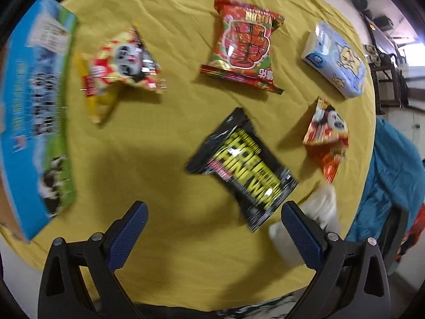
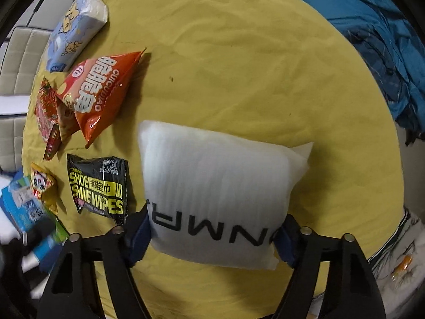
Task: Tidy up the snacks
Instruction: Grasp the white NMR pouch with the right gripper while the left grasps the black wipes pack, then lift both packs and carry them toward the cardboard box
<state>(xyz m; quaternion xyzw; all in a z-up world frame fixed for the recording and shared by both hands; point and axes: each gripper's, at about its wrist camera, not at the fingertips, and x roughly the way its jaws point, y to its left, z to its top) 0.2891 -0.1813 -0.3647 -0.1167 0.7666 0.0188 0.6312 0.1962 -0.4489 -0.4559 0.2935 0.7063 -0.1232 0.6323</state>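
- A yellow tablecloth [image 1: 164, 159], wrinkled and soft-looking, is covering a round table and is filling most of both views.
- Around the table, a blue cloth [image 2: 372, 34] is lying at the upper right of the right wrist view, and a pale tufted seat [image 2: 18, 61] is showing at the far left edge.
- In the left wrist view the left gripper [image 1: 213, 218] is standing wide apart, gripping nothing, above bare cloth at the lower centre.
- In the right wrist view the right gripper [image 2: 215, 232] is clamping a white foam pouch [image 2: 217, 186] between its blue pads; the pouch is puffy, ribbed, with black letters on it.
- The left wrist view alone is showing the red tomato snack bag [image 1: 241, 45] flat at the upper centre and a blue and green milk carton box [image 1: 37, 122] along the left edge, blurred.
- The black wipes packet [image 1: 241, 170] is lying in the centre of the left wrist view; its text is readable only in the right wrist view.
- A panda snack bag [image 1: 124, 63] is sitting at the upper left, crinkled and shiny, and a second panda bag [image 1: 326, 135] is standing at the right.
- A light blue tissue pack [image 1: 337, 58], soft and rectangular, is resting at the upper right.
- The right wrist view is showing the orange face of the triangular bag [image 2: 98, 90].
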